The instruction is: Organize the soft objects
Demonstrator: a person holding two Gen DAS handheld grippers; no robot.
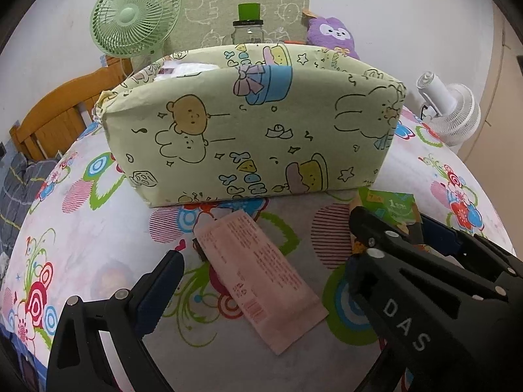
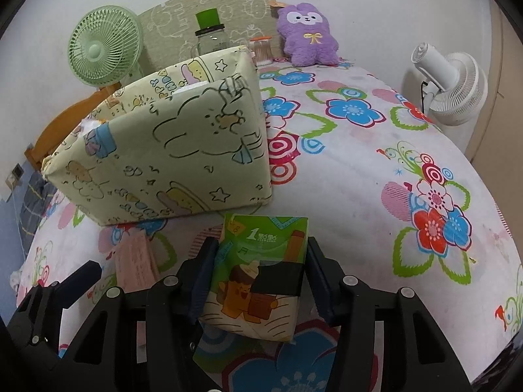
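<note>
Tissue pack (image 2: 258, 274), then cloth box (image 2: 163, 150)

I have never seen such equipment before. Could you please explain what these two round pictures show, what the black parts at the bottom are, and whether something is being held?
There is no robot here: a person holds a two-finger gripping tool in each hand, and each tool carries a wide-angle camera that looks along its fingers. That explains the round, bent pictures. One picture comes from the left gripper, whose jaws are open around a pink packet lying on the flowered sheet. The other comes from the right gripper, whose jaws stand on both sides of a green tissue pack; whether they already press on it is not clear. Behind stands a pale green fabric box with cartoon animals. Farther back are a green fan, a white fan, a jar and a purple plush toy.
</note>
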